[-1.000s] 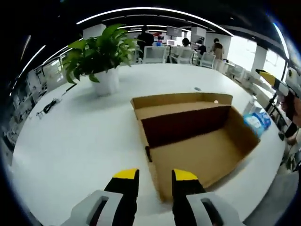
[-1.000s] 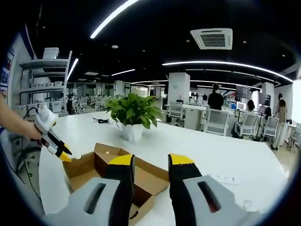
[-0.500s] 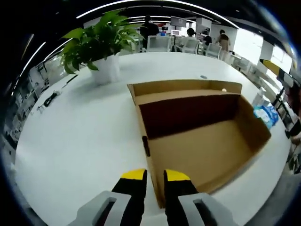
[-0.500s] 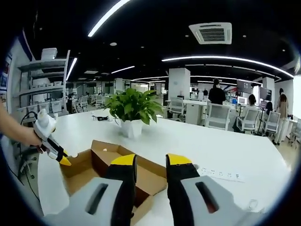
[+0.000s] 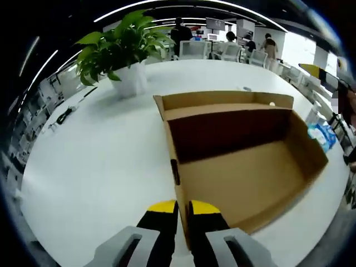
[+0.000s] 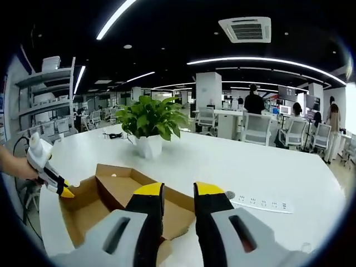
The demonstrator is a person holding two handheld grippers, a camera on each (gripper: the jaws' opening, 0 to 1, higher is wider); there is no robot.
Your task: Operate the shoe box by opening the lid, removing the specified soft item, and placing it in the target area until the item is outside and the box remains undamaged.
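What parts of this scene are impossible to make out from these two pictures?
- Near corner of the open brown cardboard shoe box, left gripper view: hidden behind the left gripper and its yellow-tipped fingers.
- Blue-and-white soft packet, left gripper view: partly behind the box wall, too blurred to identify.
- Box floor, right gripper view: largely blocked by the right gripper.
- White power strip on the white table: too small for detail.

Open brown cardboard shoe box (image 5: 245, 161): inner face of near side wall hidden in left gripper view; in right gripper view its near part is behind the black-and-yellow right gripper (image 6: 171, 196). Blue-white soft packet (image 5: 324, 133) past box's far end: partly behind box wall, blurred, can't tell what it is. Small pale dot on box flap (image 5: 272, 104): too small to ID. Person's forearm (image 6: 12, 166) cut off by view edge.
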